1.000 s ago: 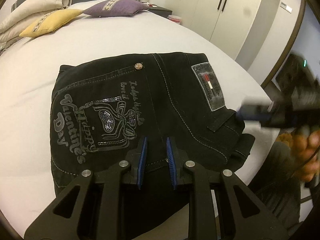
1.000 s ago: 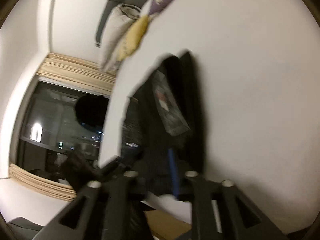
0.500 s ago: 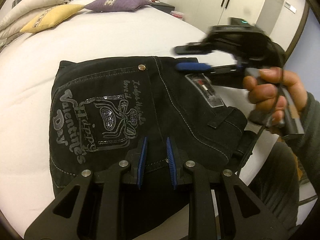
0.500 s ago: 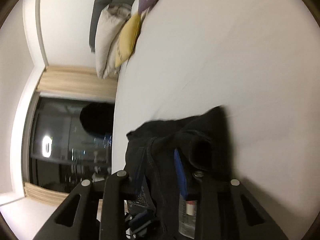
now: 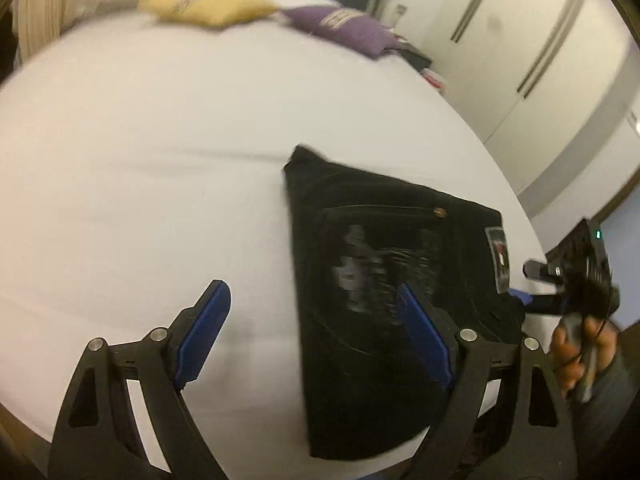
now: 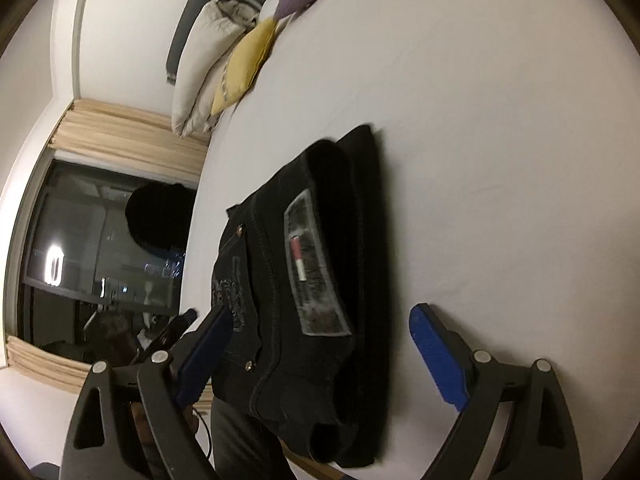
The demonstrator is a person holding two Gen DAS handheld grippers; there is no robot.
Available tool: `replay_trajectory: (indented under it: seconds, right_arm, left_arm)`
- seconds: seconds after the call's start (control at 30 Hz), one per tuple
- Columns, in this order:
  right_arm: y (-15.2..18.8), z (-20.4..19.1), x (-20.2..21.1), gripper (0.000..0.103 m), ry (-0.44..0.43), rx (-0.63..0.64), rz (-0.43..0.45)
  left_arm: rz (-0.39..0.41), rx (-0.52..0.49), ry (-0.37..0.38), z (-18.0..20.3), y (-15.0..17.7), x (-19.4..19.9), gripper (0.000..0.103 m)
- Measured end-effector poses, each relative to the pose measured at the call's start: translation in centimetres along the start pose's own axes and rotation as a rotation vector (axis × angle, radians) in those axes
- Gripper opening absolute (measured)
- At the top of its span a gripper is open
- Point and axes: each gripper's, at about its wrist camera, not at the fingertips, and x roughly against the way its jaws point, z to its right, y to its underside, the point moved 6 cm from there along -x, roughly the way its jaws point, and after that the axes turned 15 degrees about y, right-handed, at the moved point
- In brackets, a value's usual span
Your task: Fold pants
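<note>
The black pants (image 5: 380,300) lie folded into a compact stack near the bed's front edge, back pocket print and label patch (image 6: 312,264) facing up. My left gripper (image 5: 310,288) hovers over the stack's left edge. Its jaws are opening wide; the pads touch nothing, with the cloth's edge below the gap. My right gripper (image 6: 321,312) straddles the waistband end of the pants (image 6: 360,220), jaws opening, and both blue pads (image 6: 436,356) stand clear of the cloth. In the left wrist view the right gripper (image 5: 576,276) shows at the right, held by a hand (image 5: 576,356).
The white bed sheet (image 5: 140,160) spreads left and beyond the pants. Yellow (image 5: 208,4) and purple (image 5: 340,28) pillows lie at the headboard. White wardrobe doors (image 5: 520,40) stand to the right. A dark window (image 6: 100,260) with beige curtains is past the bed's side.
Both grippers went from nearly shut to wide open. The left one swung left so the pants now sit to the right in its view. The right one let go of the cloth and drew back.
</note>
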Motion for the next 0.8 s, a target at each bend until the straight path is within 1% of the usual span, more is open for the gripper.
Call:
replay_trajectory:
  seconds: [0.03,0.13,0.17,0.2,0.23,0.27,0.3,0.33,0.37,0.4,0.43,0.47,0.5,0.53,0.63,0.7,0.8]
  right_arm:
    - [0.0,-0.3,-0.4,0.092,-0.002,0.013,-0.009]
    - [-0.1,-1.3,-2.0,0.090,0.046,0.074,-0.050]
    - [-0.1,-1.6,-2.3,0.080,0.055,0.091,-0.056]
    - [-0.1,-1.6,-2.7,0.068,0.074,0.107,-0.068]
    - [0.0,-1.4,-2.9,0.061,0.092,0.110,-0.076]
    - [-0.1,-1.2,-3.1,0.045,0.106,0.109,-0.080]
    - [0.0,-0.8,-2.9,0.039,0.119,0.107,-0.083]
    - [-0.1,-0.7,-2.9,0.036,0.123,0.102,-0.080]
    - [-0.1,-0.8,-2.7,0.032,0.131,0.113,-0.071]
    - [-0.1,-1.1,-2.5,0.029,0.145,0.134,-0.059]
    - [0.0,-1.6,-2.4,0.027,0.175,0.165,-0.041]
    - [0.1,-1.7,-2.2,0.025,0.194,0.182,-0.030]
    - [0.1,-2.1,-2.0,0.023,0.216,0.205,-0.015]
    - [0.2,-2.8,-1.6,0.023,0.248,0.245,0.009]
    - [0.4,-4.4,-0.3,0.018,0.303,0.326,0.062]
    - [0.3,-5.6,0.6,0.017,0.308,0.361,0.096]
    - [-0.2,-7.7,2.6,0.017,0.296,0.404,0.160]
  left_arm:
    - [-0.021,0.017,0.017,-0.5,0.0,-0.6,0.085]
    - [-0.099,0.047,0.078,-1.1,0.5,-3.1,0.085]
    - [-0.131,0.059,0.102,-1.1,0.8,-4.1,0.085]
    - [-0.157,0.063,0.117,-1.0,1.2,-4.9,0.085]
    - [-0.176,0.057,0.124,-0.7,1.3,-5.6,0.085]
    - [-0.190,0.039,0.127,-0.3,1.4,-6.3,0.085]
    - [-0.196,0.027,0.133,-0.3,1.7,-6.6,0.080]
    - [-0.205,0.017,0.143,0.1,1.7,-6.9,0.072]
    - [-0.215,0.009,0.137,0.3,1.5,-7.1,0.069]
    - [-0.222,0.003,0.142,0.4,1.2,-7.1,0.060]
    - [-0.227,-0.005,0.152,0.6,1.1,-7.0,0.049]
    - [-0.229,-0.021,0.152,0.9,0.9,-6.9,0.044]
    - [-0.232,-0.040,0.149,1.3,0.7,-6.8,0.033]
    - [-0.231,-0.054,0.148,1.5,0.6,-6.6,0.025]
    - [-0.213,-0.059,0.149,1.9,0.1,-5.7,0.018]
    - [-0.185,-0.060,0.148,2.2,-0.5,-4.6,0.017]
    - [-0.117,-0.086,0.142,3.0,-2.6,-2.1,0.016]
